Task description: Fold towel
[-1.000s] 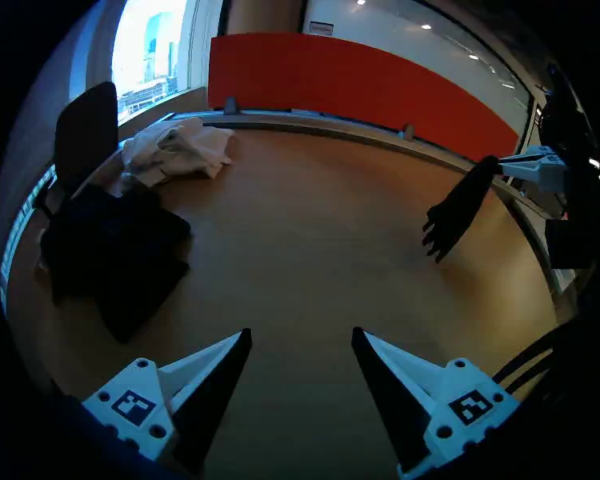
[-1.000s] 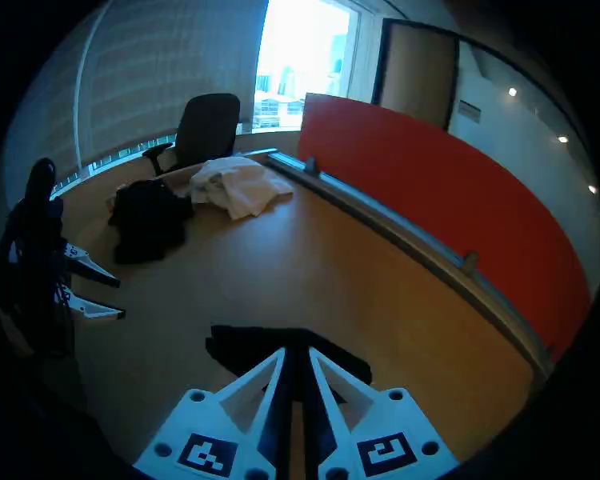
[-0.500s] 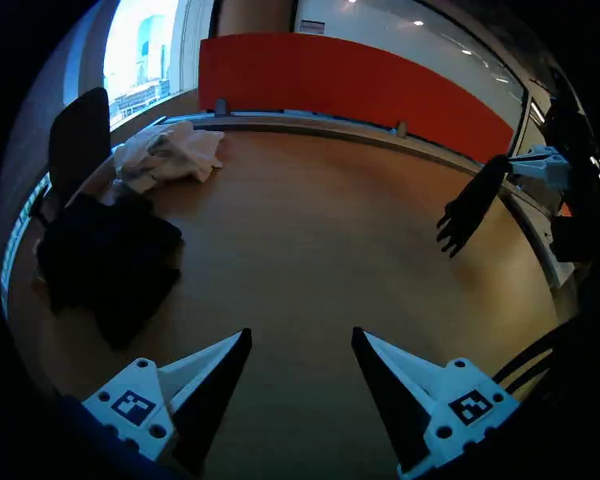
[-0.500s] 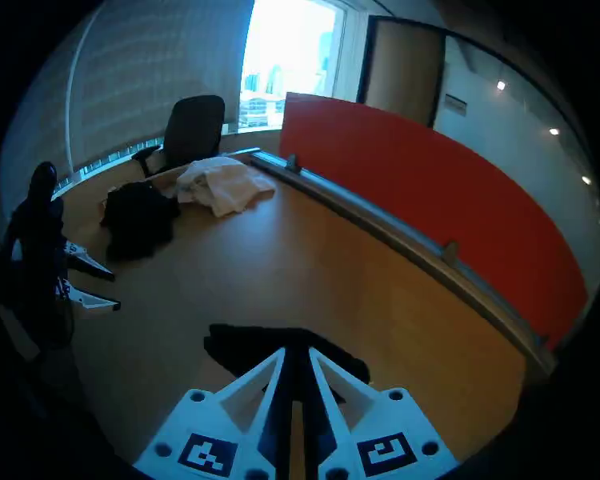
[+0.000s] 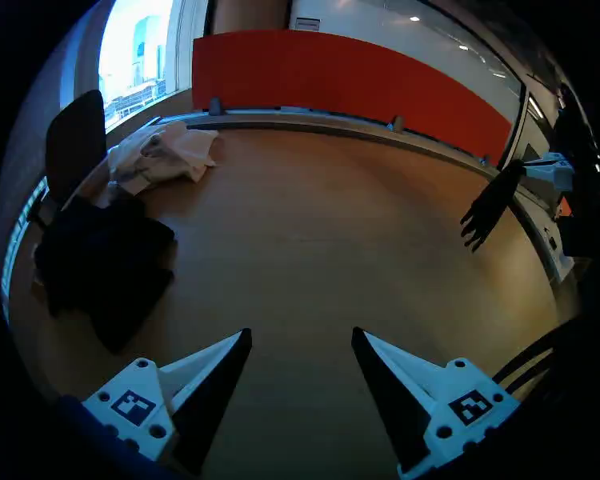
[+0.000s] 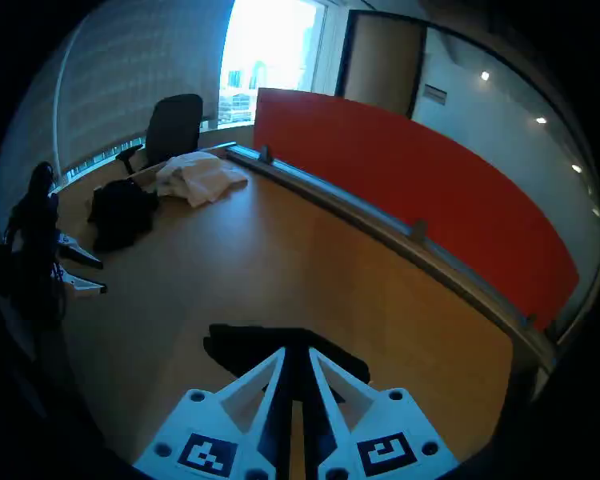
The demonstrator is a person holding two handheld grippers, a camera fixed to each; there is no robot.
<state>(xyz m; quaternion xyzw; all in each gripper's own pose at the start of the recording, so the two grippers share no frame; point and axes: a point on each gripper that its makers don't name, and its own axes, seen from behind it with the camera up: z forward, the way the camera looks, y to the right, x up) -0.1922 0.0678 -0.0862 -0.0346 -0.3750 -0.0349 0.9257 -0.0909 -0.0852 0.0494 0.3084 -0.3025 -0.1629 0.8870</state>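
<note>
We are holding the left gripper with fingers spread wide above the wooden surface; the right gripper is pinching the dark towel between nearly closed fingers, the cloth hanging beneath (black heap and white heap are lying far off).

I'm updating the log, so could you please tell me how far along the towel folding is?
Nothing looks folded yet. In hand: the right gripper is shut on a dark towel, which hangs above the table. Left: the left gripper is open and empty, the towel needs laying out and folding, and the dark pile and white pile lie crumpled.
</note>
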